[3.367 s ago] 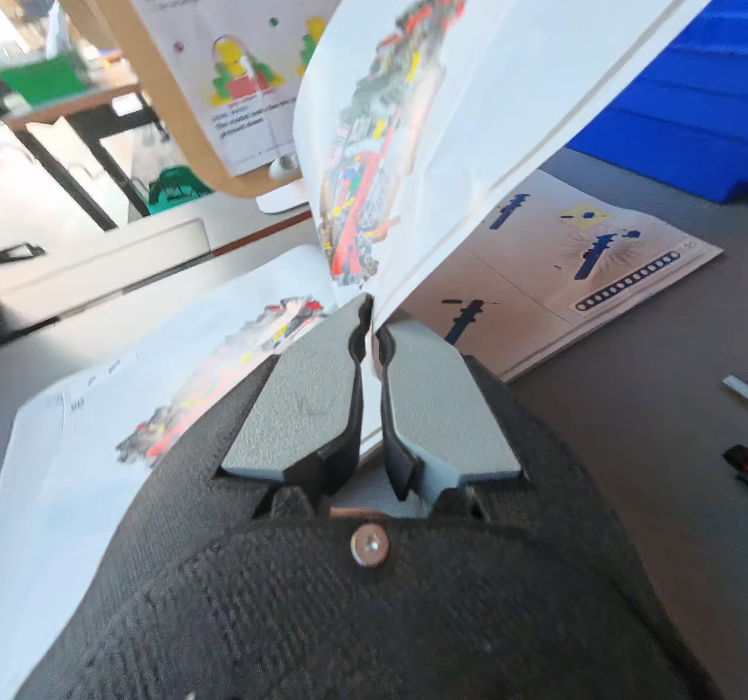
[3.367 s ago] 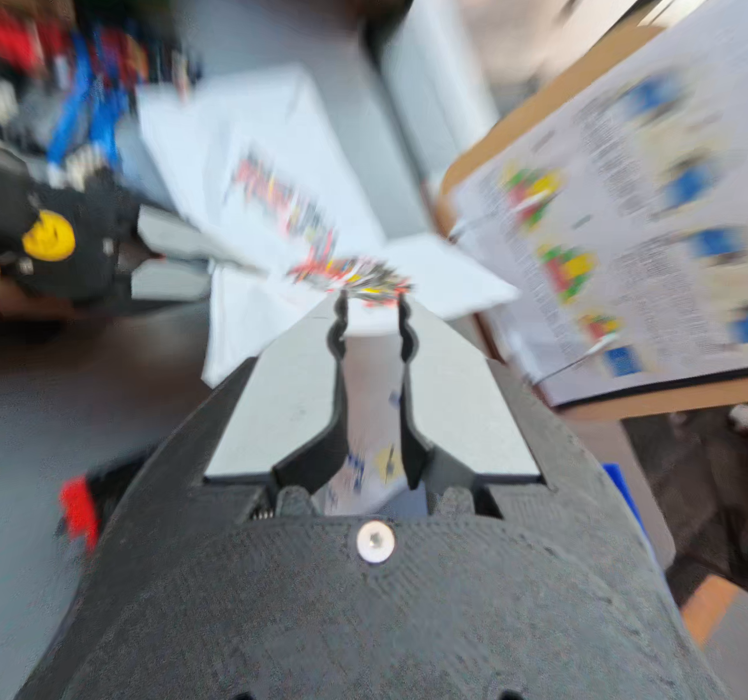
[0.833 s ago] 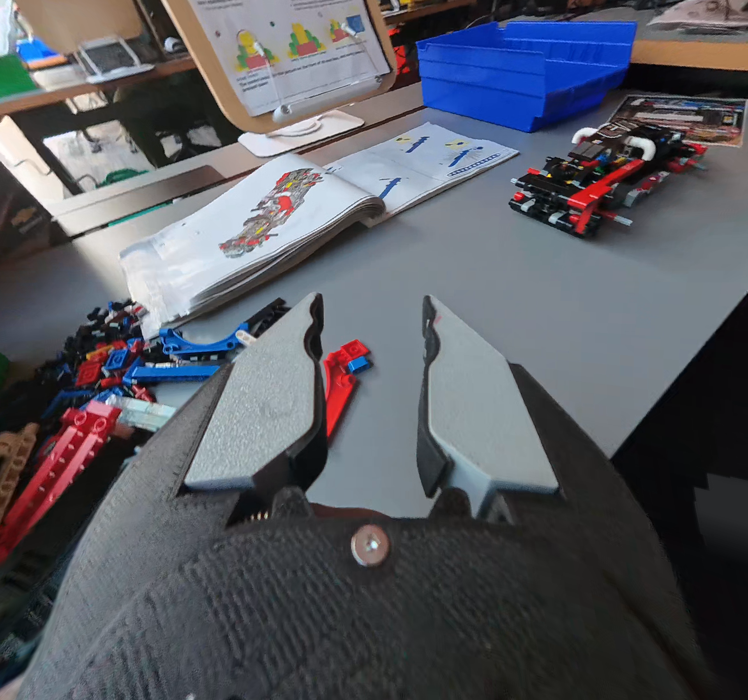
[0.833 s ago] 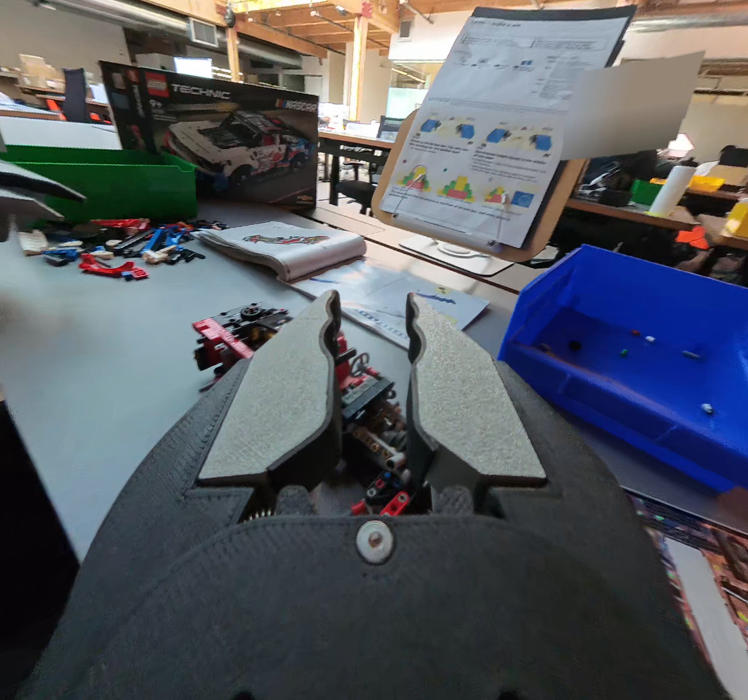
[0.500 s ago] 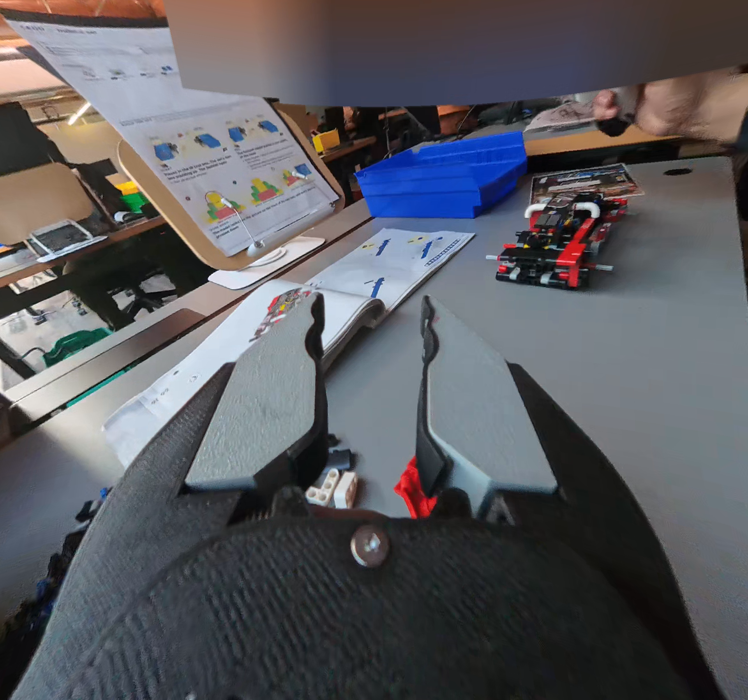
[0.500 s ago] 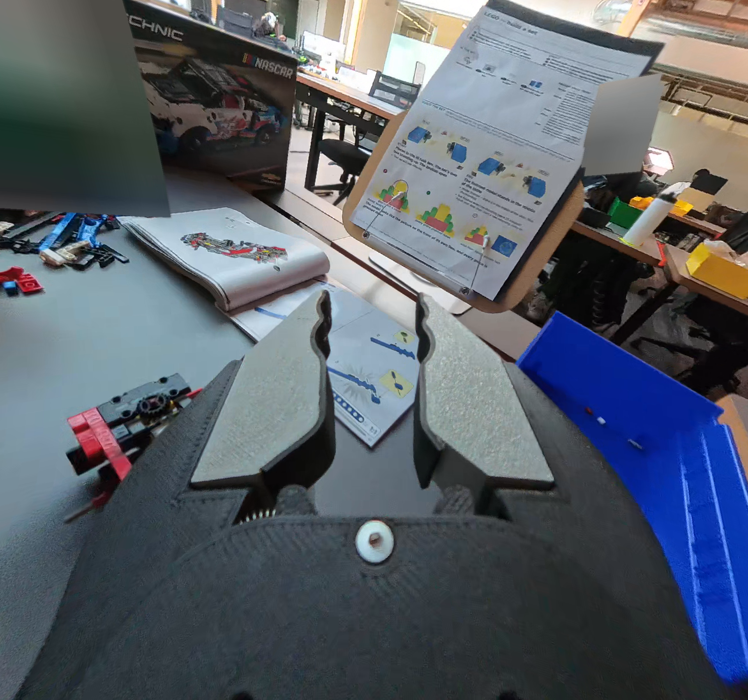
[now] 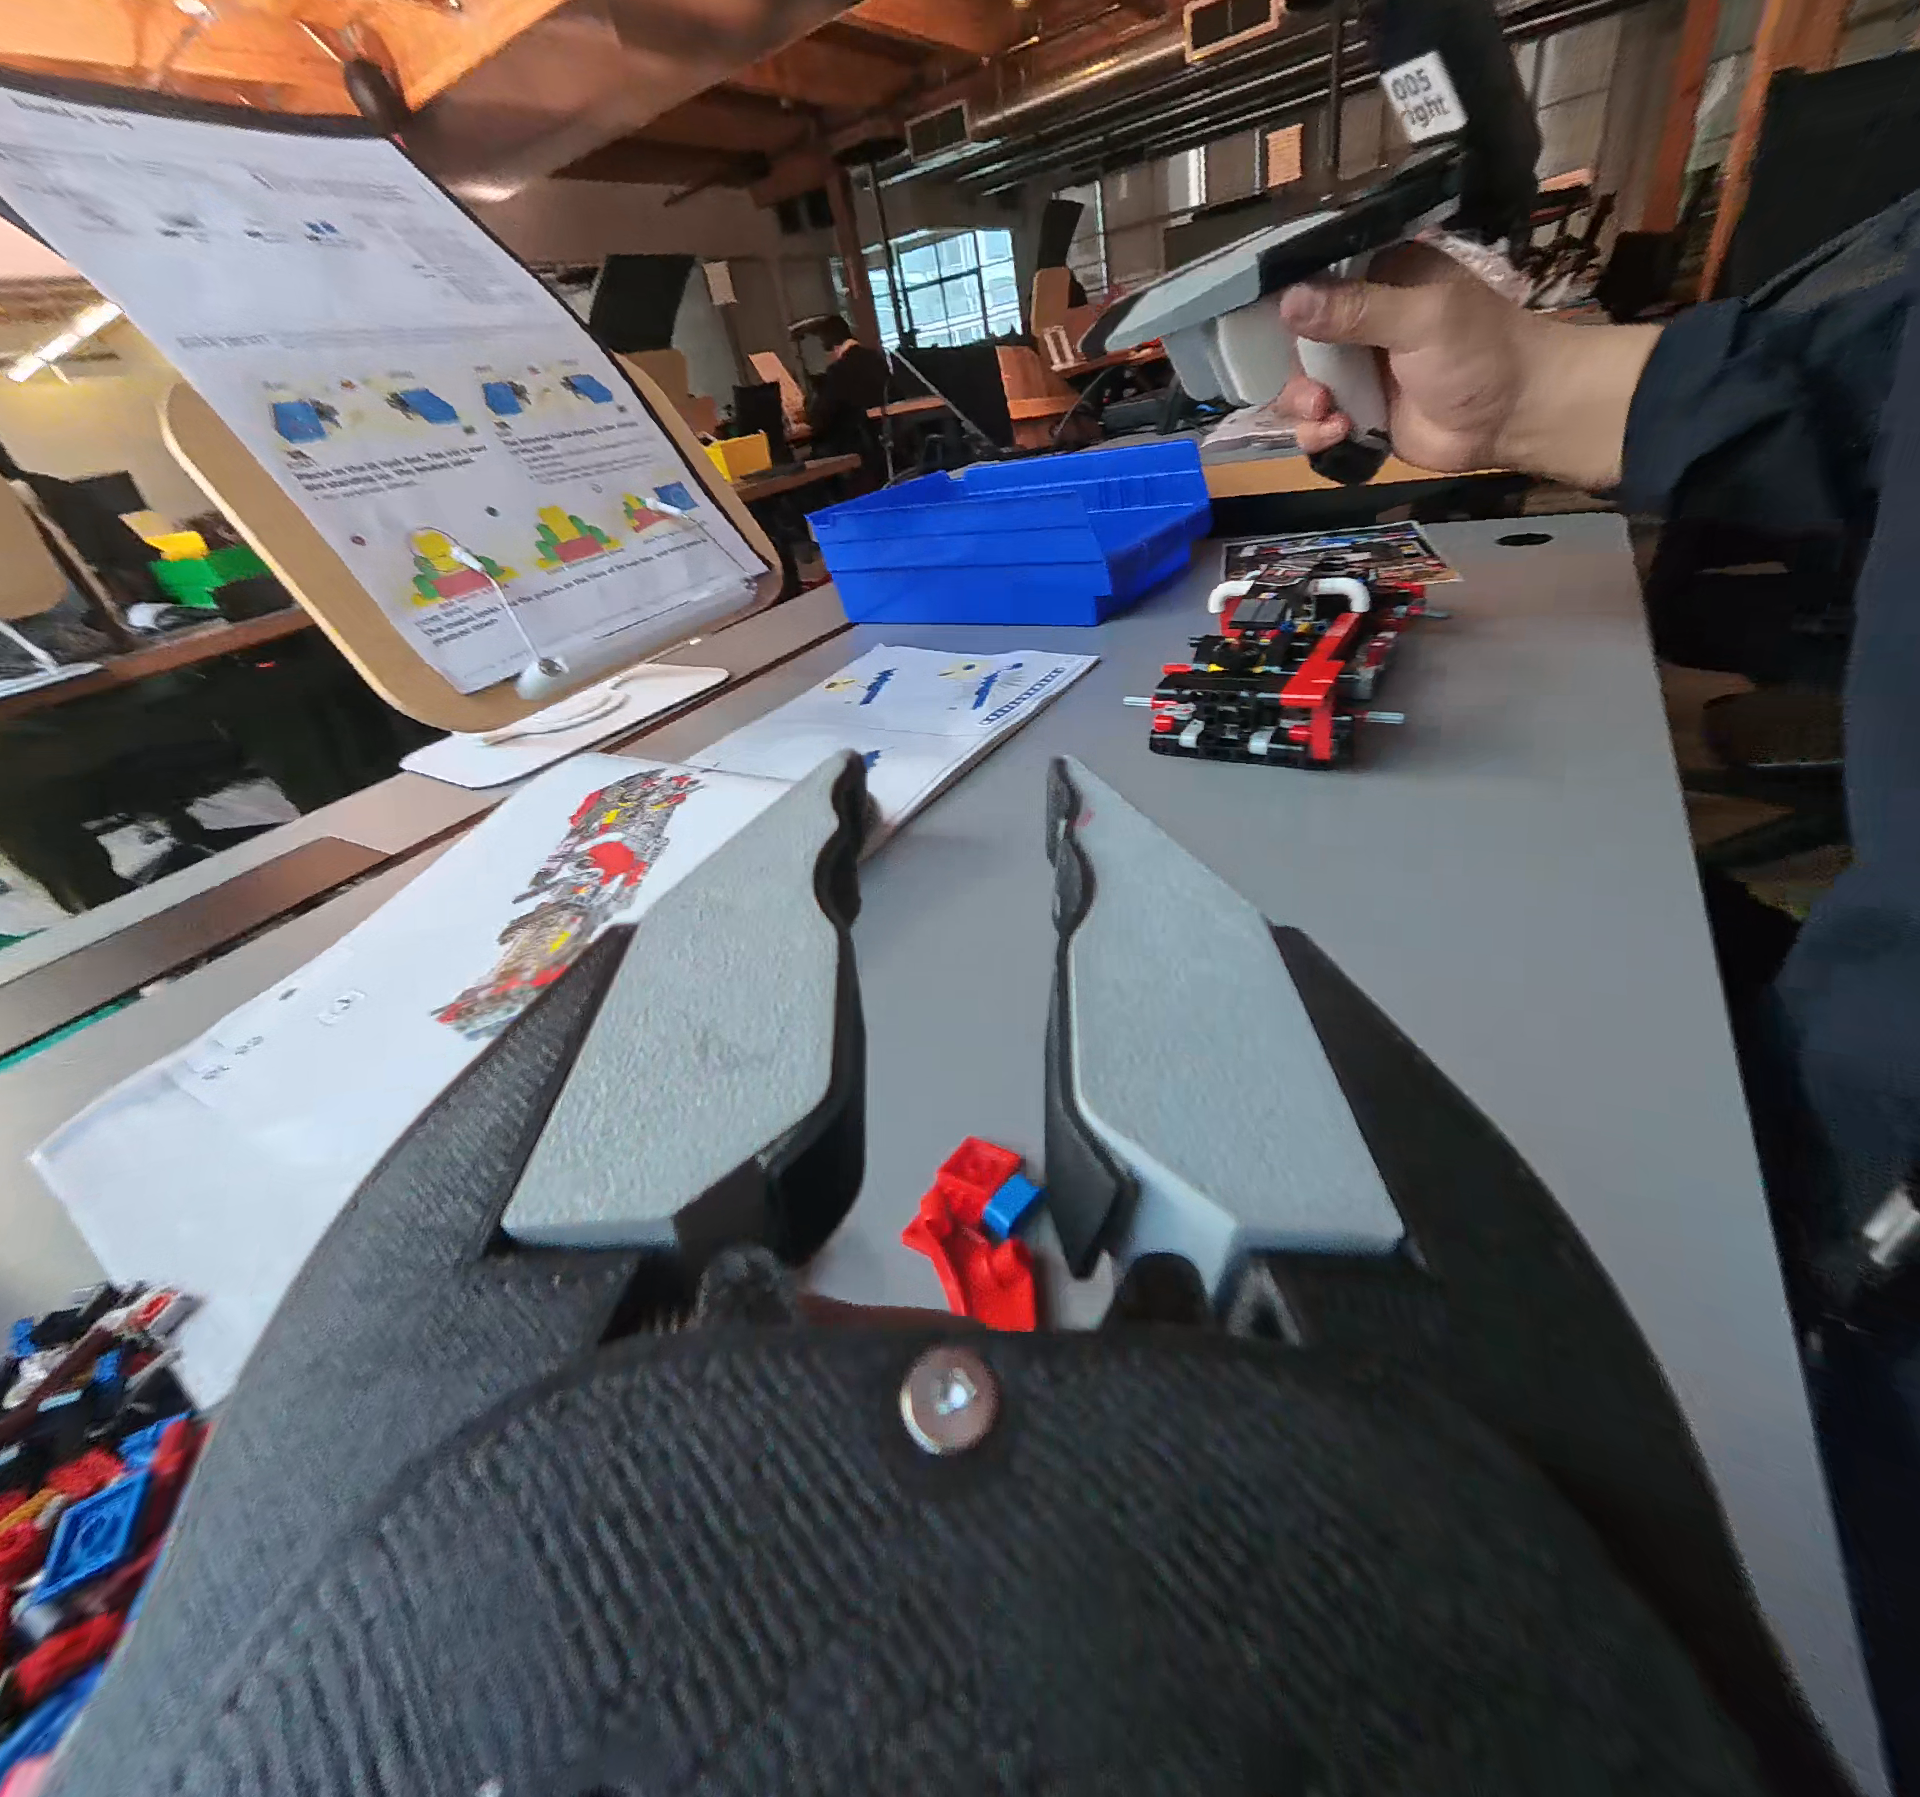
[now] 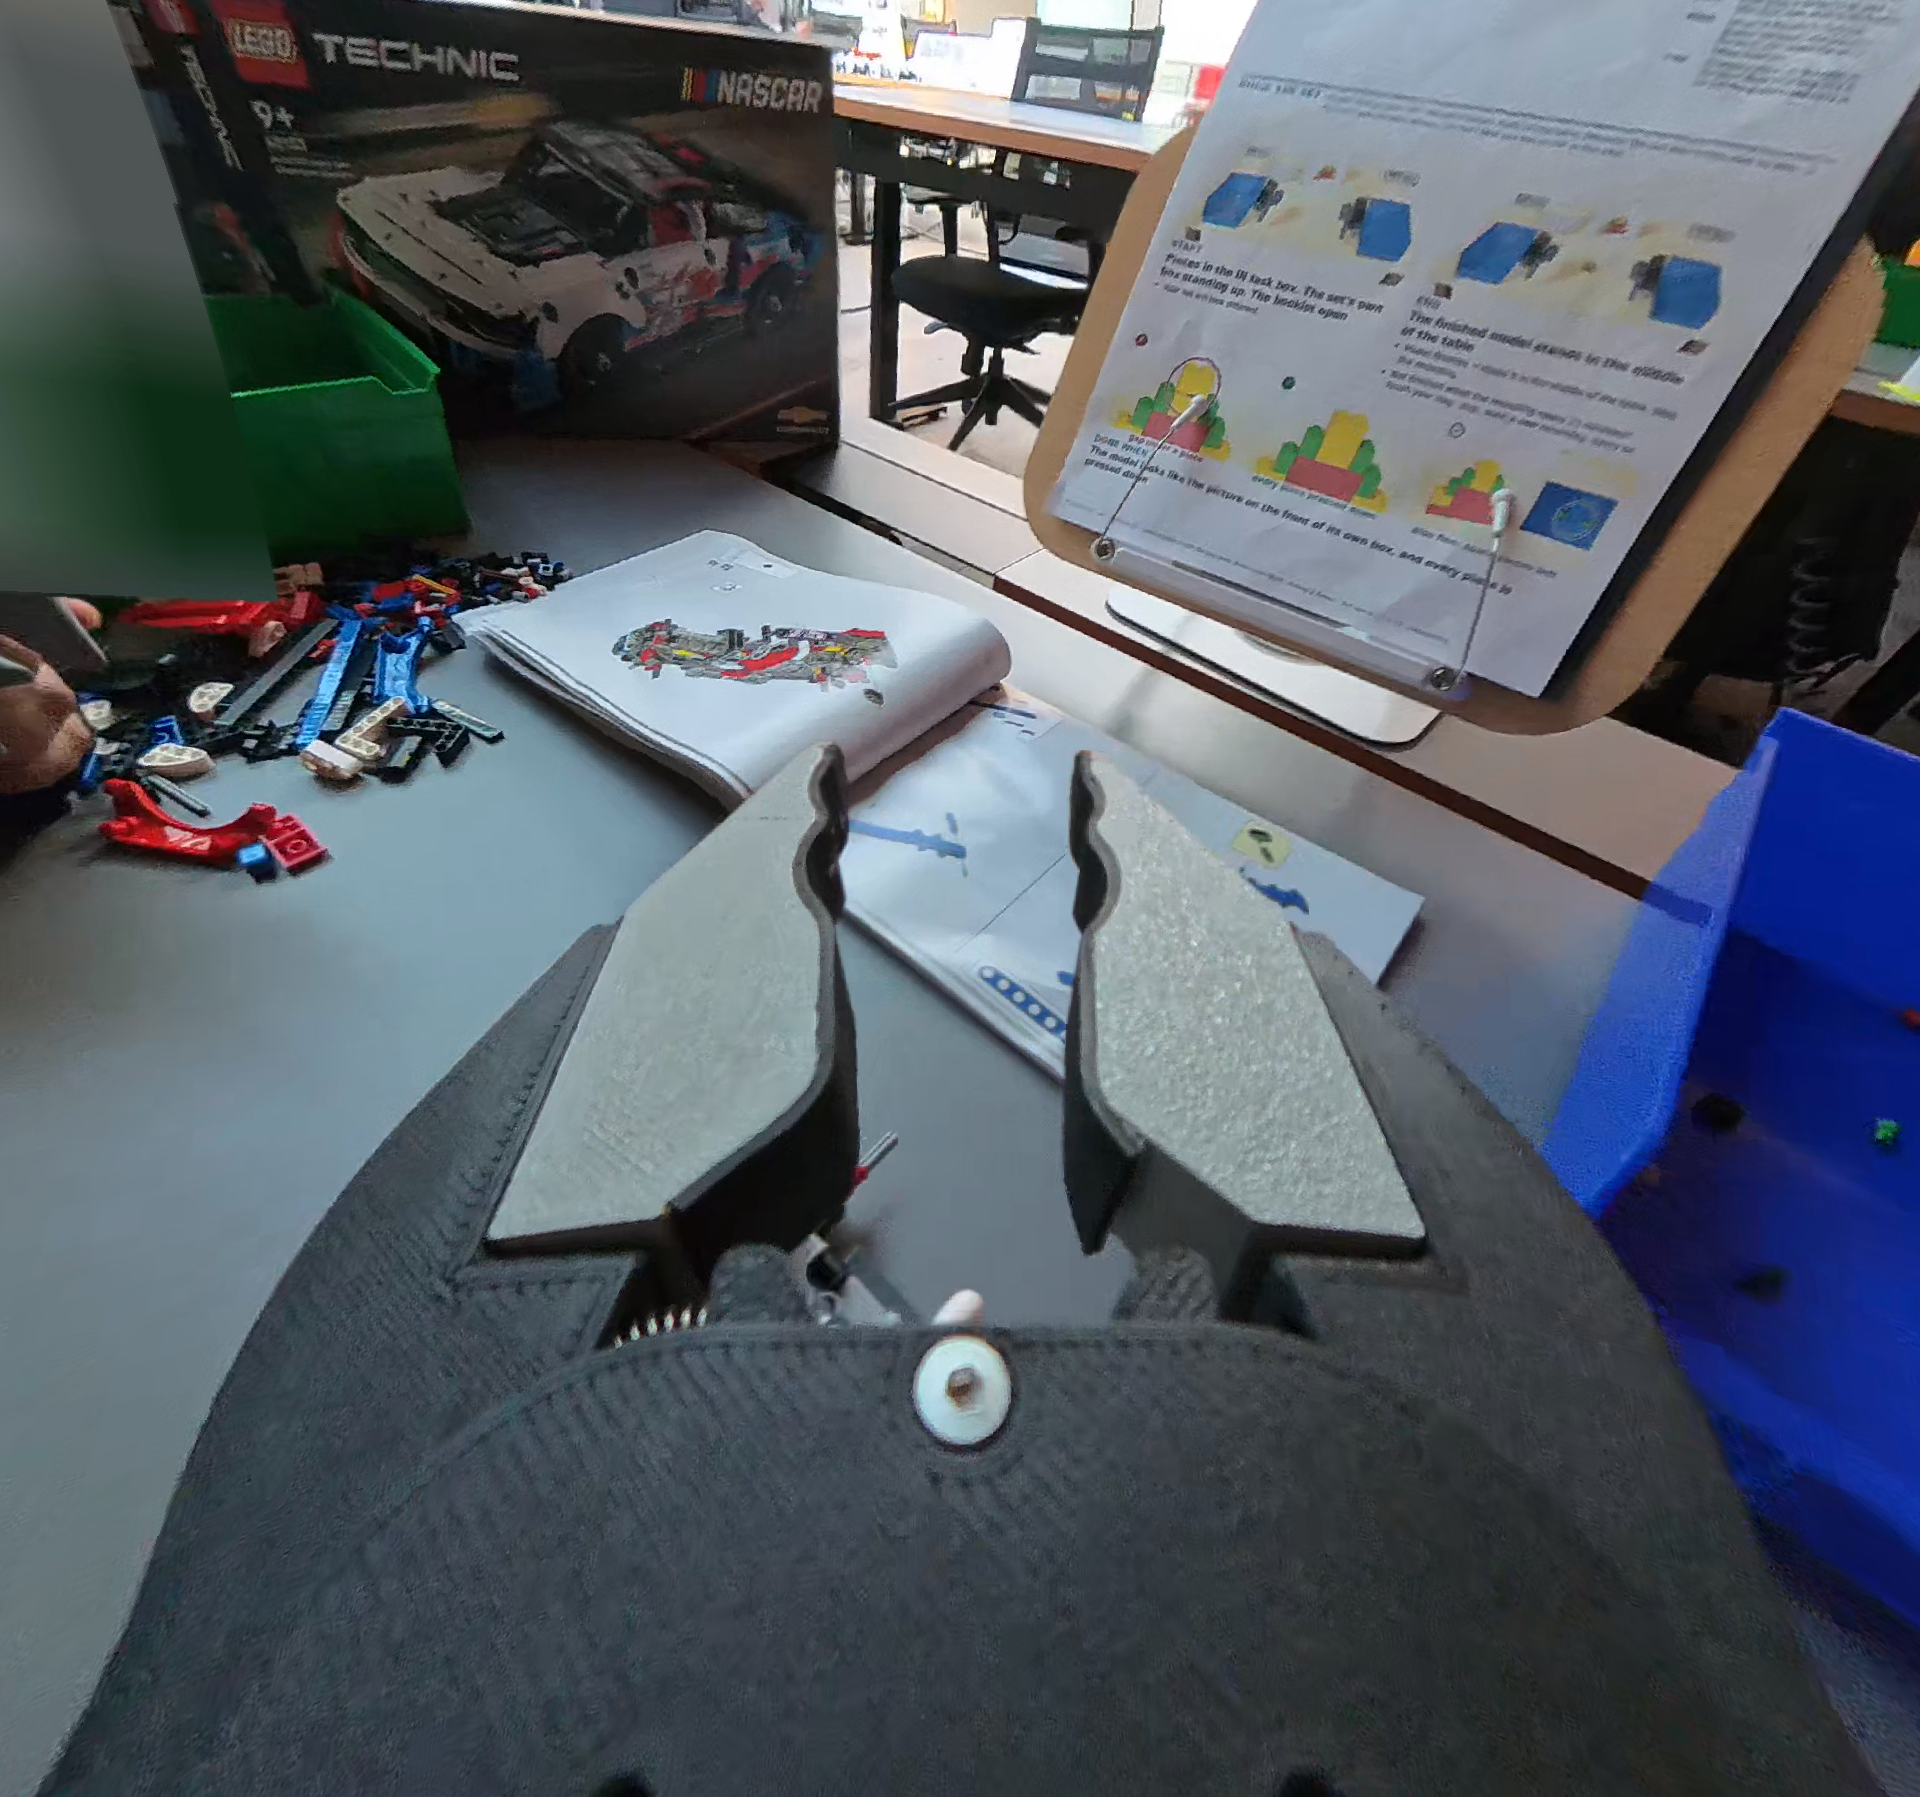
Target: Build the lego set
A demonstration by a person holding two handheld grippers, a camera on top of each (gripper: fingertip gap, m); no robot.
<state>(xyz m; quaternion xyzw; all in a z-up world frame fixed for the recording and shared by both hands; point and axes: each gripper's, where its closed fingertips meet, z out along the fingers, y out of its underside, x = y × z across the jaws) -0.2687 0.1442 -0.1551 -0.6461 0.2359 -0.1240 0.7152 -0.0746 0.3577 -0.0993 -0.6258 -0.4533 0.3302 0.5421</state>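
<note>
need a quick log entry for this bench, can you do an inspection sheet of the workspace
surface: grey table, mostly bare in the middle
things: open instruction booklet; part-built red and black car model; red piece with blue stud
clutter: loose brick pile
grippers: left gripper open, empty, above the table; right gripper open, empty, over the booklet
cables: nothing seen
surroundings: blue bin, green bin, set box, sheet on stand
</note>
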